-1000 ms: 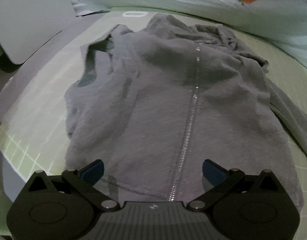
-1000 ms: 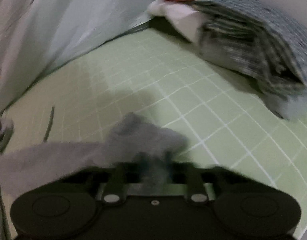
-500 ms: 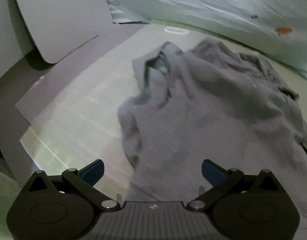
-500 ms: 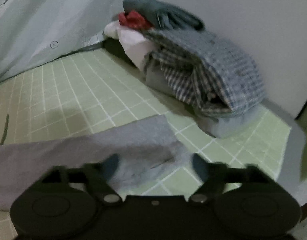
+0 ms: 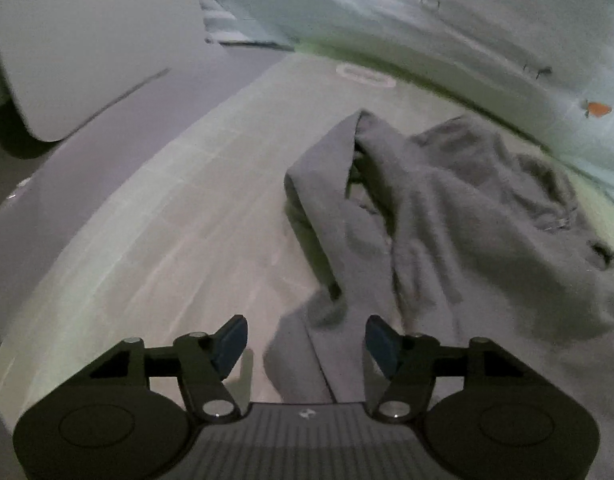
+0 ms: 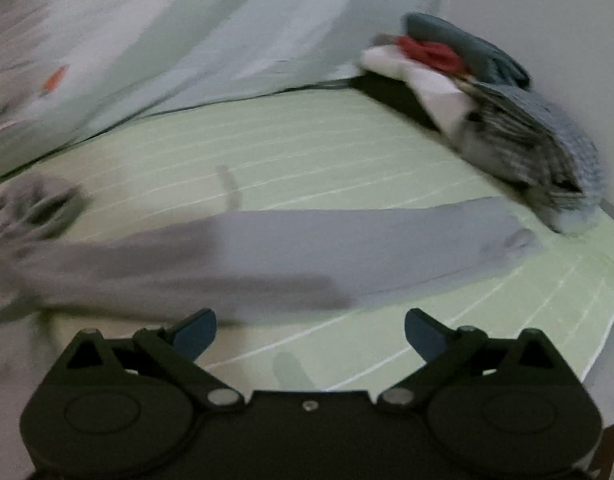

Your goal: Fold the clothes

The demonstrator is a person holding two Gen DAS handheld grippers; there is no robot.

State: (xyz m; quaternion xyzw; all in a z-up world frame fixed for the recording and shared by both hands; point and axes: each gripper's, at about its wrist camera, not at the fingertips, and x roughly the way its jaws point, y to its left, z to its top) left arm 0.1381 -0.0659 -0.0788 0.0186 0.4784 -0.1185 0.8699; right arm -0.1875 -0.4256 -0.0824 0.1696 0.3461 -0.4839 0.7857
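**Grey hoodie half spread, both claws empty**

Grey fleece fills the near ground in both views. The left gripper (image 5: 306, 342) has its jaws parted and holds nothing; the cuff end of the left sleeve (image 5: 327, 216) lies just ahead between the pads. That sleeve is doubled over itself beside the hoodie (image 5: 487, 216), whose body is bunched toward the mat's far edge. The right gripper (image 6: 310, 334) is also spread wide and empty, with the right sleeve (image 6: 307, 248) stretched flat across the green grid mat (image 6: 307, 152) just beyond it.

Likely risk: closing on the doubled left sleeve could pinch both layers and drag the body askew. On the right, the cuff ends near the stack of clothes (image 6: 519, 128) at the mat's far right corner; a wide swing there could snag it. Bare mat lies left of the hoodie, toward a white board (image 5: 87, 48), and beyond the right sleeve up to the pale sheet (image 6: 187, 40).
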